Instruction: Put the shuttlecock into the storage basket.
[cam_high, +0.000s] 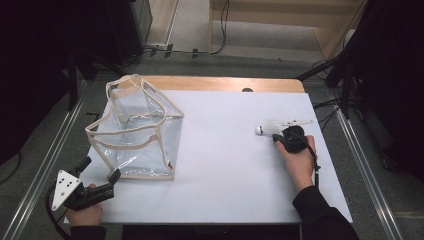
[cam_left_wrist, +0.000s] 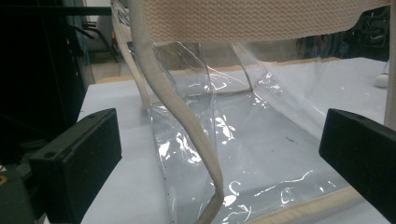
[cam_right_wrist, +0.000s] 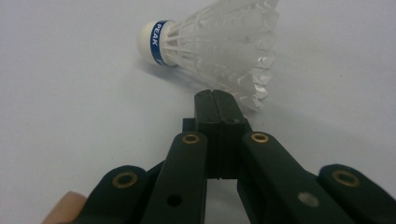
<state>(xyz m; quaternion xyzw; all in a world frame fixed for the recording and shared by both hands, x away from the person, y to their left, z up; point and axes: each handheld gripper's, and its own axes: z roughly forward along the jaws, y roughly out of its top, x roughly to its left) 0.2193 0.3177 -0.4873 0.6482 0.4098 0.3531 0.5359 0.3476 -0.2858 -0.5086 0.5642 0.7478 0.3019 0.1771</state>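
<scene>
My right gripper (cam_right_wrist: 215, 95) has its two black jaws pressed flat together, nothing between them, tips pointing at the feathered skirt of the shuttlecock (cam_right_wrist: 212, 44) and sitting just short of it; whether they brush the feathers I can't tell. The shuttlecock lies on its side on the white table cover (cam_high: 225, 165), cork nose with a blue band reading PEAK pointing left in the right gripper view, white feathers fanning toward my jaw tips. From the high view, my right hand (cam_high: 296, 160) has that gripper low over the right part of the table, the shuttlecock (cam_high: 269, 129) just beyond it. Over to my left gripper (cam_high: 100, 171): jaws spread wide, holding nothing, hovering at the near left corner of the cover. Straight ahead of it is the clear plastic bag (cam_high: 140, 132) with beige fabric trim, standing open-topped on the left side of the table, well apart from the shuttlecock. In the left gripper view a beige strap (cam_left_wrist: 187, 121) of the bag hangs down between my open jaws without touching either.
</scene>
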